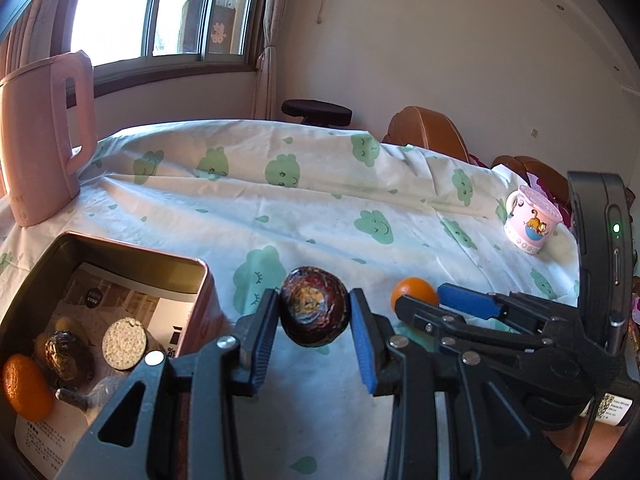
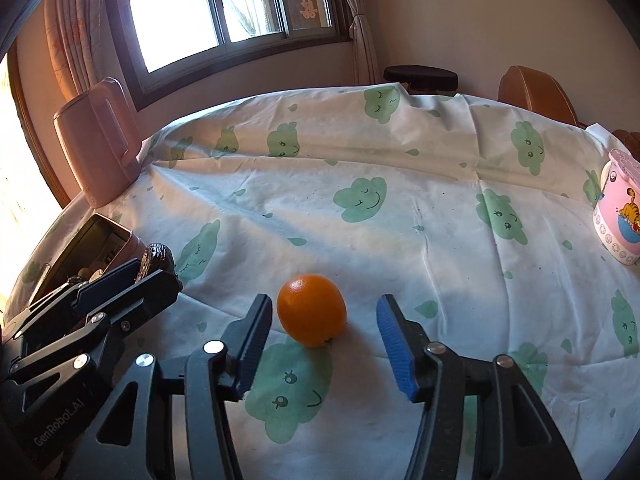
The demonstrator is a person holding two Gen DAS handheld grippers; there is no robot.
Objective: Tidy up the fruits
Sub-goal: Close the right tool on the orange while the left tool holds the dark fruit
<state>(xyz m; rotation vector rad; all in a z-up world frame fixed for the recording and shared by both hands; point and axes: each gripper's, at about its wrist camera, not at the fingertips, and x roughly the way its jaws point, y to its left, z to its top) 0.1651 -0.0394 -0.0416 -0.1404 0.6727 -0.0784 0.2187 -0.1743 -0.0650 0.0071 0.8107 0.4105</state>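
Left gripper [image 1: 314, 314] is clamped on a dark wrinkly fruit [image 1: 314, 306], tin [image 1: 208, 280] at its 9 o'clock, while the right gripper [image 2: 324, 336] sits wide open around the orange [image 2: 312, 310].

In the tin [image 1: 200, 280], print on the paper [image 1: 120, 296] was too small to read; the mug [image 2: 620, 216] beyond it was cut by the edge.

A tin [image 1: 192, 280] holding fruit is set on the table's left, a kettle [image 1: 44, 140] behind it, a mug [image 2: 618, 216] far right, an orange [image 2: 311, 310] between
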